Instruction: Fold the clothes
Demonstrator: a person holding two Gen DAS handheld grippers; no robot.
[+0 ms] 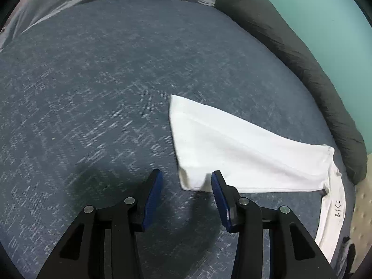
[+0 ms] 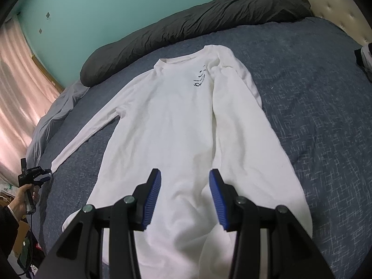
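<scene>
a white long-sleeved shirt (image 2: 167, 121) lay face up on the bed (image 2: 313, 107), which was covered in a blue-grey woven spread, its collar toward twelve o'clock in the right wrist view and its hem running under the camera at six o'clock. a small dark print (image 2: 200, 78) sat on the chest near the collar. one sleeve (image 2: 234, 81) was folded inward over the body at about one o'clock, while the other sleeve (image 2: 86, 132) stretched straight out across the spread toward nine o'clock. the right gripper (image 2: 184, 181) hovered over the lower body of the shirt with its blue-padded jaws spread apart and nothing between them. the left gripper (image 1: 186, 181) stood at the end of the outstretched sleeve, jaws also spread, with the cuff (image 1: 193, 181) lying just ahead of the gap, at its right-hand side; whether the pads touched the cloth could not be told. a long dark grey bolster (image 2: 186, 23) lay along the bed's far edge at twelve o'clock, against a teal wall (image 2: 93, 0). pale pink curtains (image 2: 18, 88) hung at nine o'clock, and a cream tufted headboard (image 2: 337, 4) showed at two o'clock.
</scene>
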